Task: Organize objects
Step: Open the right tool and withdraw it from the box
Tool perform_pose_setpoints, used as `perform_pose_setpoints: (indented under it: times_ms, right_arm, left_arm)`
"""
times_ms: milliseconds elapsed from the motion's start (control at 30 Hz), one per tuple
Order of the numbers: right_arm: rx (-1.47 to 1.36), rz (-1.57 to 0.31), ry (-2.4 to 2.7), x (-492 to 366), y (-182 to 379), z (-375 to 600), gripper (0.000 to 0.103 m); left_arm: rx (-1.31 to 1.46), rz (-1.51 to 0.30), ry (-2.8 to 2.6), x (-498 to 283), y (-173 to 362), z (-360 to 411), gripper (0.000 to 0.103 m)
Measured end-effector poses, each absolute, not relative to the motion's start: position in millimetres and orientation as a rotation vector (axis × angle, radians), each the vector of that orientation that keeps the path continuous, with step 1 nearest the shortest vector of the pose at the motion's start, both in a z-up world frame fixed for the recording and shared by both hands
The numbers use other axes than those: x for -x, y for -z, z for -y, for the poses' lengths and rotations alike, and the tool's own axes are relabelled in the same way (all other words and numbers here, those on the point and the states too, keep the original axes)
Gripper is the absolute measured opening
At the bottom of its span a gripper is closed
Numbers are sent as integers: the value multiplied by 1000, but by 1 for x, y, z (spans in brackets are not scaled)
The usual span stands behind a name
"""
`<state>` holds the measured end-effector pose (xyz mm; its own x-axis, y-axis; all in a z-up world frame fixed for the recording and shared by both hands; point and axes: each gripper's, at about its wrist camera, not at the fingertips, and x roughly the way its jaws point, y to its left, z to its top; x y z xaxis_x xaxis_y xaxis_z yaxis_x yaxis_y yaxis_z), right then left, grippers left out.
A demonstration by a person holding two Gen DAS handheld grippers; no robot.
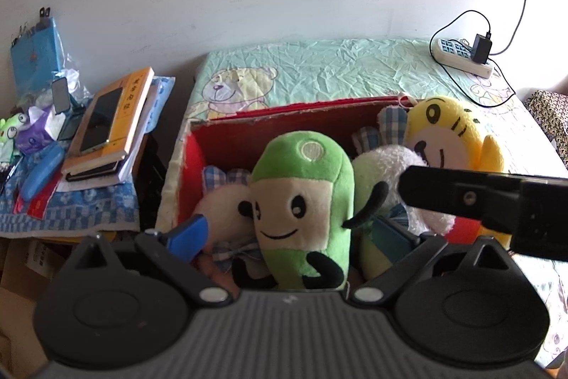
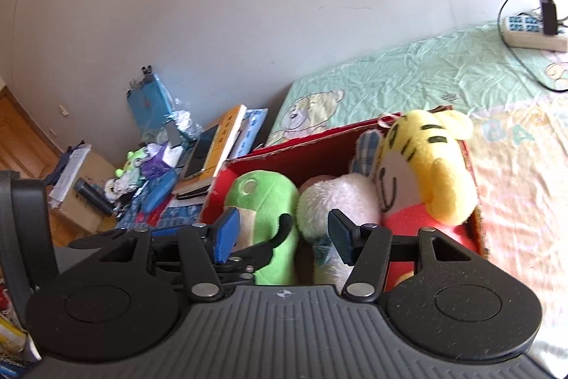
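A red cardboard box (image 1: 301, 108) (image 2: 284, 158) sits on the bed and holds several plush toys. A green plush (image 1: 305, 187) (image 2: 262, 198) with a smiling face stands in the middle. A white fluffy plush (image 1: 387, 162) (image 2: 337, 198) lies beside it, and a yellow tiger plush (image 1: 447, 130) (image 2: 426, 158) leans in the right corner. My left gripper (image 1: 289, 233) is open wide, with the green plush between its fingers and the blue pad (image 1: 188, 233) clear of it. My right gripper (image 2: 284, 235) hangs open over the box edge near the green plush's black arm; its black body (image 1: 479, 201) crosses the left wrist view.
The bed has a mint sheet (image 1: 337, 70) (image 2: 426, 77) with a bear print. A power strip (image 1: 461, 57) (image 2: 532, 31) with a charger and cable lies at the back right. To the left, a low table holds stacked books (image 1: 113, 126) (image 2: 213, 148), a phone and small clutter.
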<state>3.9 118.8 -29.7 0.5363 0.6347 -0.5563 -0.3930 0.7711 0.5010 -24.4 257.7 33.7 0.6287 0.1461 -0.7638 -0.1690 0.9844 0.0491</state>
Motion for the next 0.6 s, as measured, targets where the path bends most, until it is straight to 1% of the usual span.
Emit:
perform_pose_setpoints:
  times_ms: [533, 600]
  right_arm:
    - [-222, -750, -446, 12, 21, -104, 61]
    - [-220, -743, -434, 13, 20, -102, 64]
  left_arm:
    - [27, -890, -235, 29, -34, -254, 99]
    - [21, -890, -249, 31, -35, -253, 99]
